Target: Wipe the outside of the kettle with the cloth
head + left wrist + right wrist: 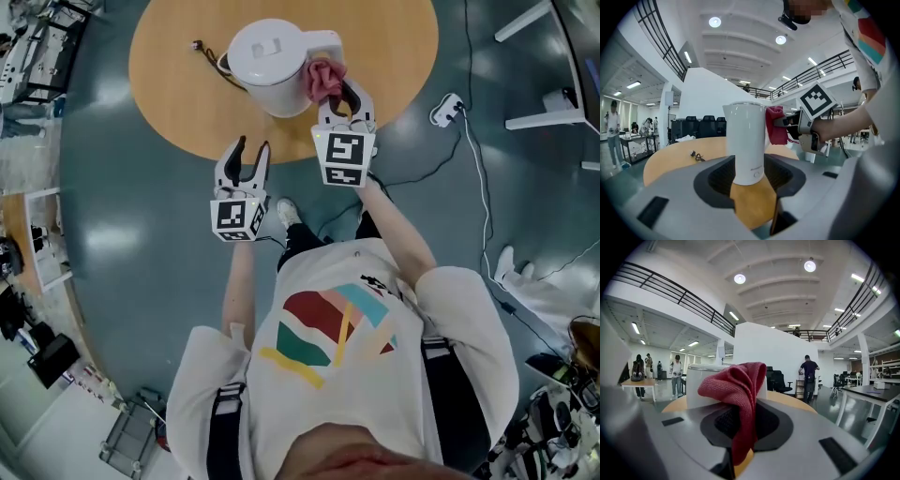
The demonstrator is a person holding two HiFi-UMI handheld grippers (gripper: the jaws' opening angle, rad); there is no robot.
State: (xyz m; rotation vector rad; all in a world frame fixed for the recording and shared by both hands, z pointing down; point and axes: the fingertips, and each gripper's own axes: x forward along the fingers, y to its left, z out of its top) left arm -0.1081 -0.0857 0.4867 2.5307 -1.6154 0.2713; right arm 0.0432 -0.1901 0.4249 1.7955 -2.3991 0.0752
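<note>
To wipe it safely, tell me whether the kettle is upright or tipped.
Upright: the kettle stands on its base on the table, sides vertical, lid facing up.

Round orange-brown wooden tabletop carries 1 small dark coiled cord near its far edge. White power strip lies on glossy grey-blue floor, right of the table. Black office chairs stand beyond.
</note>
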